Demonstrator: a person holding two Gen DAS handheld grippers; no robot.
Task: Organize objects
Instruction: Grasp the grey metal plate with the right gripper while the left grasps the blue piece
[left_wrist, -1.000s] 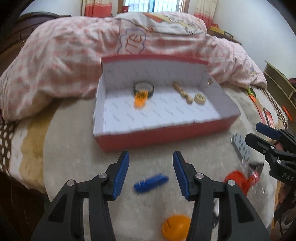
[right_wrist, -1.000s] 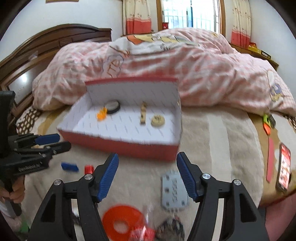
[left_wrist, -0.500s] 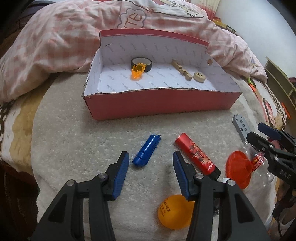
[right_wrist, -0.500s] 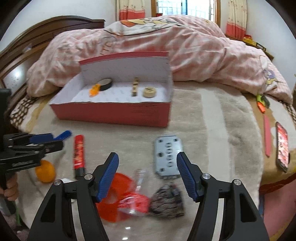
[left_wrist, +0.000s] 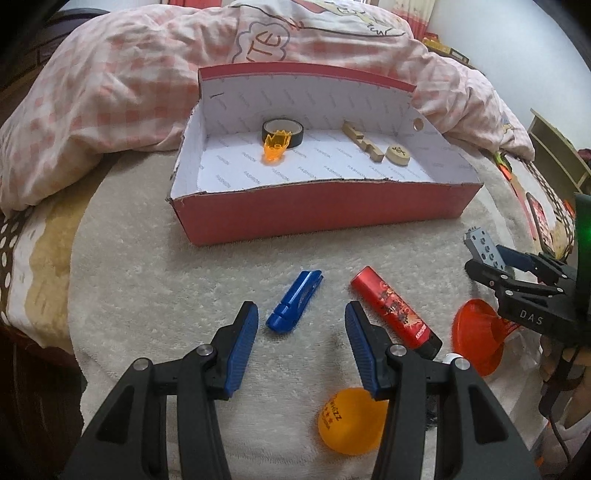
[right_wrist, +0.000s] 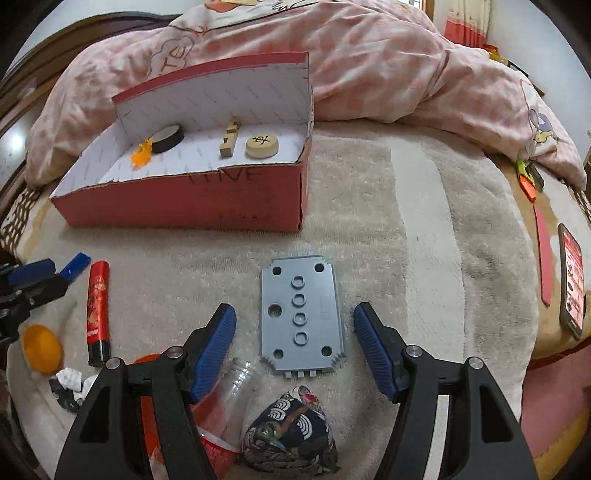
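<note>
My left gripper (left_wrist: 301, 325) is spread wide just above the cream fleece blanket (left_wrist: 147, 288), and the small blue plastic clip (left_wrist: 293, 301) lies between its fingertips, slightly toward the left one, angled up to the right. I judge it light and rigid with a ribbed body, so I would pinch it across the middle of its long sides; the smooth plastic could slip if I catch only the tapered end.

My right gripper (right_wrist: 294, 334) is also open, straddling the flat grey metal plate with round holes (right_wrist: 301, 317). That one looks stiff, thin and heavier, sunk in soft pile, so I expect to need its long edges and a firm squeeze.

The red cardboard box with white lining (left_wrist: 325, 214) sits beyond both, already holding a black tape roll (left_wrist: 282, 133), an orange translucent piece (left_wrist: 275, 147), a notched wooden block (left_wrist: 364, 142) and a round wooden disc (left_wrist: 398, 153). A glossy red tube (left_wrist: 395, 308) and an orange ping-pong ball (left_wrist: 345, 419) lie nearby.
</note>
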